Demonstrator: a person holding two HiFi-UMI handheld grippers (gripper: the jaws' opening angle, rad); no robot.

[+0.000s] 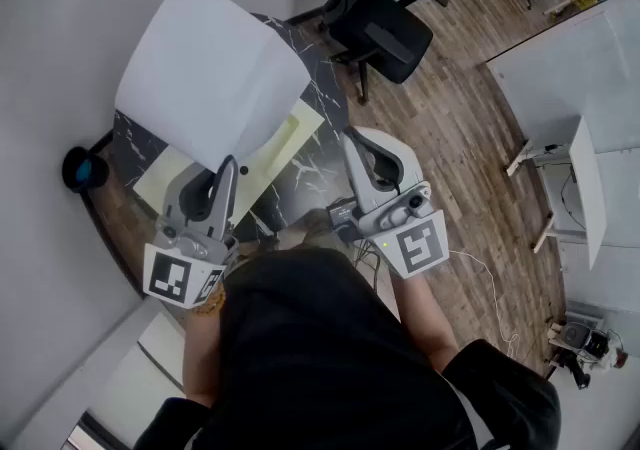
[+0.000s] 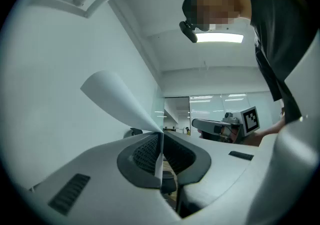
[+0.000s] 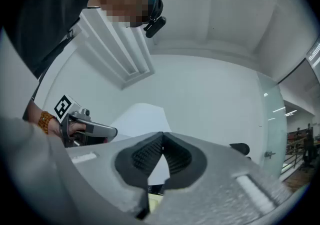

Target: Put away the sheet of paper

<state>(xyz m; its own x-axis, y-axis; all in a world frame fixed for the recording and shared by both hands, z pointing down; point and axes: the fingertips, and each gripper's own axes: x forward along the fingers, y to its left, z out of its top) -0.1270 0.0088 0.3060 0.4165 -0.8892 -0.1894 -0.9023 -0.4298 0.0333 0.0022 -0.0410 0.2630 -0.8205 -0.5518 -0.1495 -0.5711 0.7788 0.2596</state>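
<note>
Pinching the sheet of paper [image 1: 205,78] by its lower edge in the clamped left gripper [image 1: 229,168], lifted above the worktop [image 1: 322,93] for carrying off, with the right gripper [image 1: 352,141] closed on nothing.

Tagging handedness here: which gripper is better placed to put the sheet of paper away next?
Left. The left gripper is shut on the sheet of paper, holding it up over the table; the right gripper is shut on nothing.

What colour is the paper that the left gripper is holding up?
White; the sheet of paper shows best in the head view.
</note>
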